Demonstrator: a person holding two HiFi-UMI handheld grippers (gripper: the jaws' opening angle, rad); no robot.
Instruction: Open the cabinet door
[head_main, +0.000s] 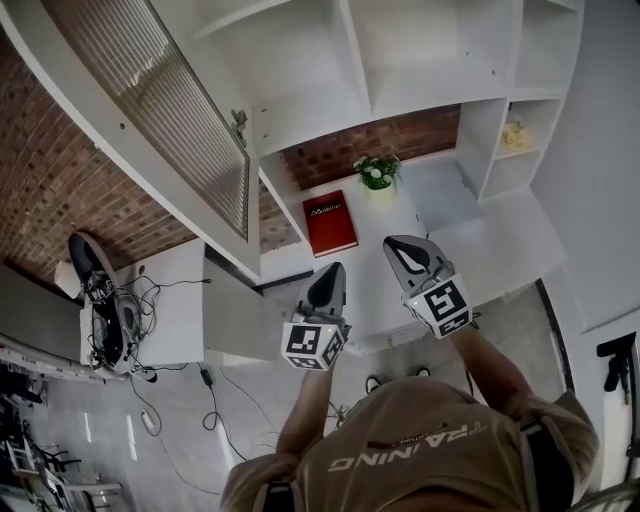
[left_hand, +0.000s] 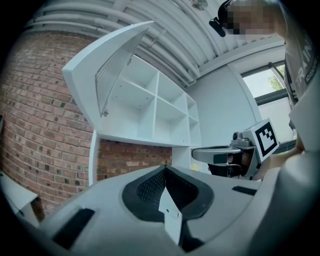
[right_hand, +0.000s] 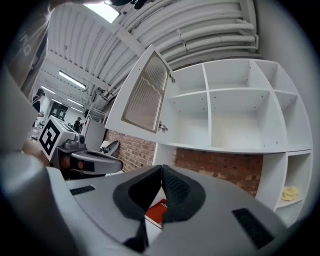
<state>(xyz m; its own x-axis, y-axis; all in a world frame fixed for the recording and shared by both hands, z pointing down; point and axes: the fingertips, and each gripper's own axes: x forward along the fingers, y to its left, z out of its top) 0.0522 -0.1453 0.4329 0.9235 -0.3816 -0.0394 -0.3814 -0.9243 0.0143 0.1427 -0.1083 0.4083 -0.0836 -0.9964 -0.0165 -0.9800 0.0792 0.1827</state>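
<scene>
Head view first. The cabinet door (head_main: 180, 110) stands swung wide at the upper left, well clear of the bare white shelves (head_main: 420, 60), so by my read the opening is as good as done. It looks like a light, stiff white frame around a ribbed glass panel, so it is fragile in the middle. The small knob (head_main: 240, 122) on its free edge, or the frame itself, is where I'd take hold, never the glass.

The left gripper (head_main: 328, 285) and right gripper (head_main: 408, 256) hover side by side over the bench (head_main: 480, 250), both apart from the door. A red book (head_main: 330, 223) and a potted plant (head_main: 377, 172) sit under the shelves, and a tangle of cables (head_main: 120, 320) lies far left.

Left gripper view now. The fingers are pressed together with nothing pinched, and the door tilts out up and to the left.

Right gripper view. The fingers are closed and empty, with the book glimpsed beneath them. A yellow object (right_hand: 290, 192) sits in the side cubby, too small to name. Nothing seems to block the door's swing.
</scene>
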